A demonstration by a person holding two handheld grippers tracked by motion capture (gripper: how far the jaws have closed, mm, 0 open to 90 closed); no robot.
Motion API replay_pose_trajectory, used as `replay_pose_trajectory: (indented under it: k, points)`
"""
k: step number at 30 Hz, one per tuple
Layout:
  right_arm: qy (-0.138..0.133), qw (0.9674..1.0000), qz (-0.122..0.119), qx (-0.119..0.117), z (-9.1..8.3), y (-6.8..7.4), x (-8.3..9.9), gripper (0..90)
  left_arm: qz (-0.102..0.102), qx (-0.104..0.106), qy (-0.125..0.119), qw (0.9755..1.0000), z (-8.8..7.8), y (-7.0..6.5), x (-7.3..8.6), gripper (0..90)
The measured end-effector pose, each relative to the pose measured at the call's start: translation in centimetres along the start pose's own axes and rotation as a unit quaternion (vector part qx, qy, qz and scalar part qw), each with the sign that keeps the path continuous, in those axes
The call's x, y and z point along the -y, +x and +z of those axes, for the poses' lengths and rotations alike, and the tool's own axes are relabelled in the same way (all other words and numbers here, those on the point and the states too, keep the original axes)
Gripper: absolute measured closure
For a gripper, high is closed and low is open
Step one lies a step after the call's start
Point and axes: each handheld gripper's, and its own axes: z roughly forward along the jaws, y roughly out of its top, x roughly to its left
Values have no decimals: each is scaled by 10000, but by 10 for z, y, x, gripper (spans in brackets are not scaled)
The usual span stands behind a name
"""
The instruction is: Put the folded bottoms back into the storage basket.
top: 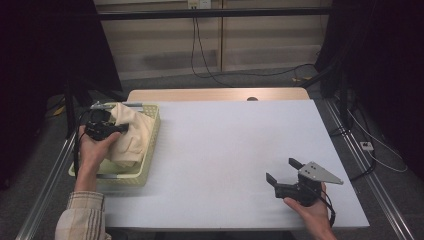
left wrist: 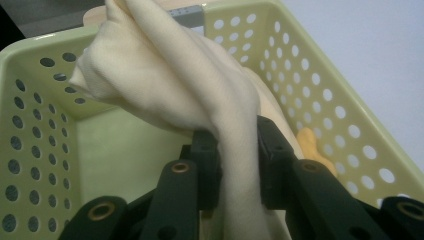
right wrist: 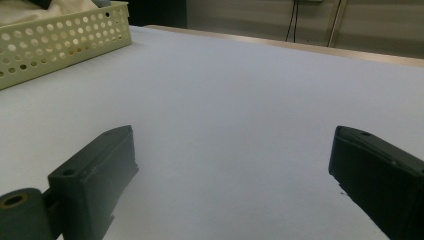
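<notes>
White table (top: 235,150) bears perforated basket (top: 150,145) holding cream cloth (top: 131,131), perhaps something orange (left wrist: 311,147).

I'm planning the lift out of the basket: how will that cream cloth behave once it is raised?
Probably floppy: the cream cloth bunches into soft folds where the left tongs pinch it. It likely hangs and trails, so part may drag over the basket rim. It looks light, so the perforated basket might shift if the cloth snags.
</notes>
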Motion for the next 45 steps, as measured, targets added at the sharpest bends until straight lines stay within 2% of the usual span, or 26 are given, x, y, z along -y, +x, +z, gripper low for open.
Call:
replay_pose_trajectory:
  k: [10,24,27,37,41,45]
  points:
    - [-2,10000,-5,0,0,0,0,47,-40,-112,121,9999,5,4,0,741]
    - [6,10000,21,15,0,0,0,47,61,-309,325,9990,13,9,0,737]
    - [3,10000,21,14,0,0,0,47,36,-379,384,9985,15,10,1,735]
    - [9,10000,-9,10,0,0,0,47,-50,-396,509,9979,20,18,7,731]
    - [13,10000,18,17,0,0,0,47,157,-430,674,9967,22,15,9,734]
    - [12,10000,19,19,0,0,0,47,126,-464,736,9961,24,15,9,735]
